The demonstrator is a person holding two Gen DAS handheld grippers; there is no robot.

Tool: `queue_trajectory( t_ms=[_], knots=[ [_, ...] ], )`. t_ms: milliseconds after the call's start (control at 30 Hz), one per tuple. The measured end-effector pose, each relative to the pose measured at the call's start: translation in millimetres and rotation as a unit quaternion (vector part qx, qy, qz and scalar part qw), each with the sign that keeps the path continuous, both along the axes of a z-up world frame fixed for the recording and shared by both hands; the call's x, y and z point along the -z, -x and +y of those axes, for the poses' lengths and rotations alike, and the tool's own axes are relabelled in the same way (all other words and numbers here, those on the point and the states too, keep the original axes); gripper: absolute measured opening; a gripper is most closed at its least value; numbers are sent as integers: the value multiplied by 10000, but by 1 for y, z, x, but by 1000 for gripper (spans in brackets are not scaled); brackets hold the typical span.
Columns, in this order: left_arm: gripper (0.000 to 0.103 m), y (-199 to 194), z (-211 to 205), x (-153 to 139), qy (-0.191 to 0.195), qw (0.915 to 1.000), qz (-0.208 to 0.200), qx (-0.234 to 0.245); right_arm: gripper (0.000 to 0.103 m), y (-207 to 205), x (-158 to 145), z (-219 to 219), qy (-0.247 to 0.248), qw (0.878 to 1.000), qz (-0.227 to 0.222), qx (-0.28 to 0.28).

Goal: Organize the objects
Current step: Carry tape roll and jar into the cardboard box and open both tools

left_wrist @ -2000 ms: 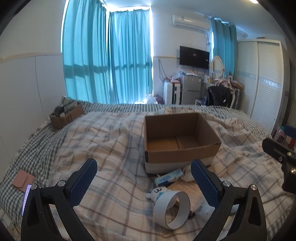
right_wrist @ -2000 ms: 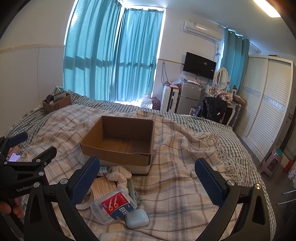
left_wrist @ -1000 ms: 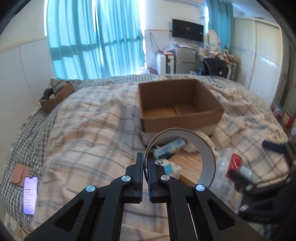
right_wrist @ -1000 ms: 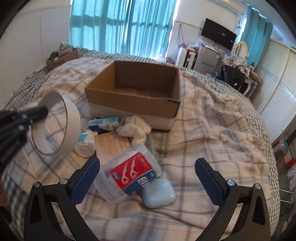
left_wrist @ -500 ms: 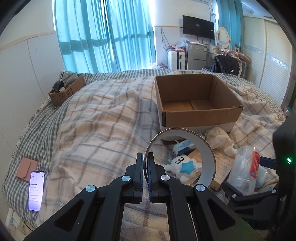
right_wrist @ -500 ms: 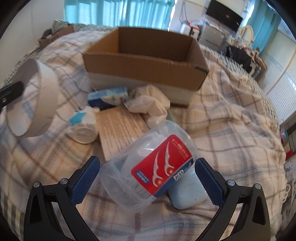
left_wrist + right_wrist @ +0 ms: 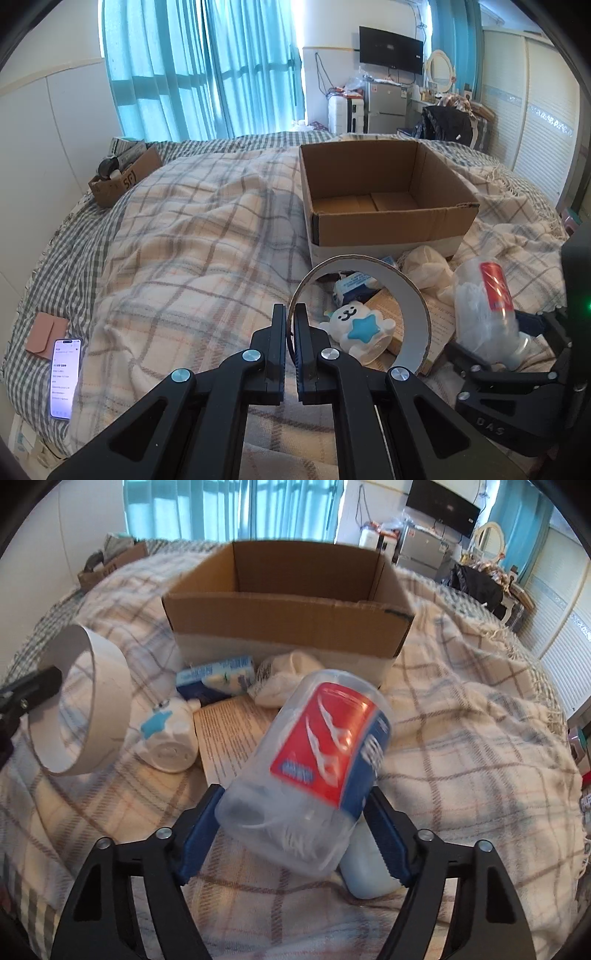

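My left gripper [image 7: 290, 325] is shut on the rim of a white tape roll [image 7: 413, 295] and holds it above the plaid blanket; the roll also shows in the right wrist view [image 7: 96, 709]. My right gripper [image 7: 295, 812] is shut on a clear floss-pick jar with a red and blue label [image 7: 314, 760], which also shows in the left wrist view [image 7: 487, 314]. An open, empty cardboard box [image 7: 388, 199] stands just beyond. A white bear toy with a blue star [image 7: 358, 328], a blue tissue pack [image 7: 214, 675], a white cloth [image 7: 291, 675] and a paper sheet [image 7: 229, 731] lie before the box.
A white earbud case [image 7: 369, 878] lies under my right fingers. A phone [image 7: 66, 376] and a pink wallet [image 7: 46, 332] lie at the bed's left edge. A small box of items [image 7: 122, 177] sits at the far left. Wardrobe and furniture stand beyond the bed.
My right gripper has closed on the floss-pick jar and tilted it up off the blanket. My left gripper still holds the tape roll, shifted slightly left.
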State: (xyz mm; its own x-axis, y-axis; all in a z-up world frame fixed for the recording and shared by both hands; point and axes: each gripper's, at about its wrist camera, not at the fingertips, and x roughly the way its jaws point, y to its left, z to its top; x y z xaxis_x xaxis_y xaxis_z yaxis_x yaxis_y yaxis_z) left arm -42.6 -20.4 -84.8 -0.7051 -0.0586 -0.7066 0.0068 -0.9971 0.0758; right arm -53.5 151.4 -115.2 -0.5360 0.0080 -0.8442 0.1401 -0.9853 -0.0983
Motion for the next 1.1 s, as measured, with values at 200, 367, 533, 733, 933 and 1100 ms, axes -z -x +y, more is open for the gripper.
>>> queue_trajectory(
  t_ms=[200,367,533,733,933,1100],
  knots=[
    [3,3,1,-8,-81,9999,73,21,70,-3,-36,4,-82,9983,568,-86],
    [3,16,1,-23,-170,9997,136,53,66,7,-67,15,121,9966,805,-99],
    [3,38,6,-45,-213,9994,231,119,66,25,-103,25,237,9942,1042,-127],
    [3,69,16,-59,-194,9990,290,287,66,48,-127,33,445,9917,1167,-291],
    [3,112,17,-62,-317,9988,207,310,66,80,-140,39,593,9891,1293,-390],
    [3,152,26,-62,-166,9991,160,367,66,119,-152,30,605,9876,1360,-508]
  ],
)
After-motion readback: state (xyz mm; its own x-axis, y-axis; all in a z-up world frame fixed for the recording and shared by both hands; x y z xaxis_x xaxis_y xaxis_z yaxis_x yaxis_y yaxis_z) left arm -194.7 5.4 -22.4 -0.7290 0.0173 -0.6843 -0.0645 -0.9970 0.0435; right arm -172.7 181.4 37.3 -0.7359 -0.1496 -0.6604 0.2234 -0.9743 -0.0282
